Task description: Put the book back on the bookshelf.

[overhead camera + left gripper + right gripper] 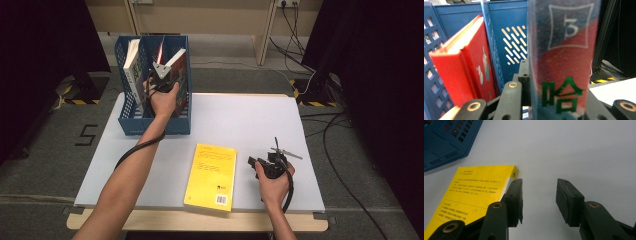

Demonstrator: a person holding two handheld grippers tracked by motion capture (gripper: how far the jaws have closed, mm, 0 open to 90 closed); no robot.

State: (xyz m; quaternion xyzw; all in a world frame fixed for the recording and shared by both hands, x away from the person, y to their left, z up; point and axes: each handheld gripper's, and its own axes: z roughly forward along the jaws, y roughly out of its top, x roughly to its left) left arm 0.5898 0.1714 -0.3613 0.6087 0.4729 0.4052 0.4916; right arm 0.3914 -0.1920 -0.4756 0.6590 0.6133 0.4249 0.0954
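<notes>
A blue file rack [131, 122] stands at the table's far left corner. My left gripper [163, 79] reaches into its right compartment and is shut on an upright book with a red and blue spine [564, 60], marked with a 3 and green characters. The held book's cover [181, 65] rises above the hand. In the neighbouring compartment a red book [464, 70] leans against the divider. A yellow book [211, 176] lies flat near the table's front edge. To its right my right gripper [539, 188] stands open over bare table, its left jaw beside the yellow book's corner [510, 173].
A white-spined book [131, 67] stands in the rack's left compartment. The white table [250, 120] has free room at its middle and right. Cables and black stands lie on the floor to the right, beyond the table.
</notes>
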